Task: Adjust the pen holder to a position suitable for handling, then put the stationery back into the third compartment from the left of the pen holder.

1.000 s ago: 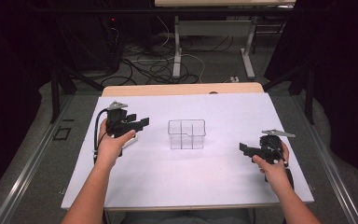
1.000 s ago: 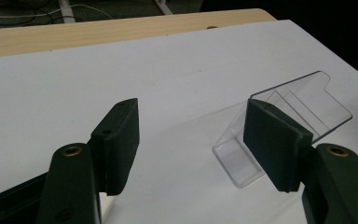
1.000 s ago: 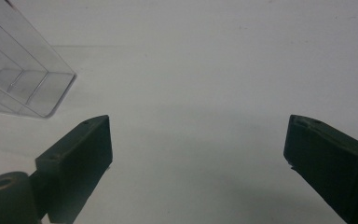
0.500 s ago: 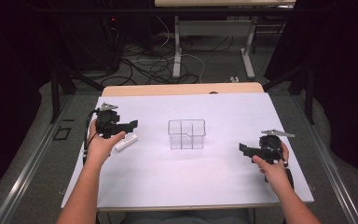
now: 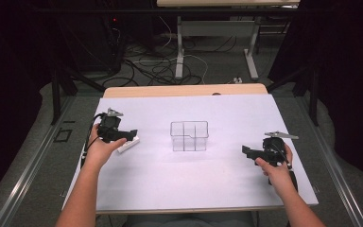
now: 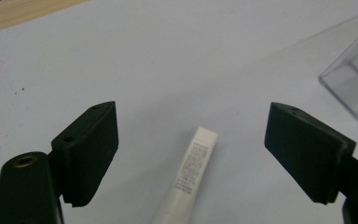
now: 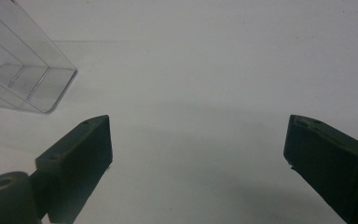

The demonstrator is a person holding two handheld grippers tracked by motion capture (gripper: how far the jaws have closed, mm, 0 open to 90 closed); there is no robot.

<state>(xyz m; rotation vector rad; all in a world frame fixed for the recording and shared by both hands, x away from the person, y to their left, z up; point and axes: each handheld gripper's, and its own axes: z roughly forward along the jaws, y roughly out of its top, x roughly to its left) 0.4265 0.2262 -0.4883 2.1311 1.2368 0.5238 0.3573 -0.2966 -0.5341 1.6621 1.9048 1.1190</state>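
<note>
A small white tube [image 6: 191, 175] with printed text lies flat on the white table, and in the high view the tube [image 5: 128, 144] sits just right of my left hand. My left gripper [image 6: 191, 154] stands open just above it, one jaw on each side, not touching. A clear plastic organiser box [image 5: 189, 136] with several compartments stands at the table's middle; its corner [image 6: 354, 79] is off to the right. My right gripper [image 5: 246, 152] is open at the right side, with bare table between its jaws, and the box [image 7: 18, 70] lies to its upper left.
The white table [image 5: 194, 184] has a wooden strip [image 5: 184, 90] along its far edge. Beyond it are table legs and tangled cables [image 5: 160, 66] on the floor. Metal rails [image 5: 23, 175] run along both sides.
My left gripper has pulled back toward the left and lowered, uncovering the white tube on the table between its open jaws. The right gripper has stayed put.
</note>
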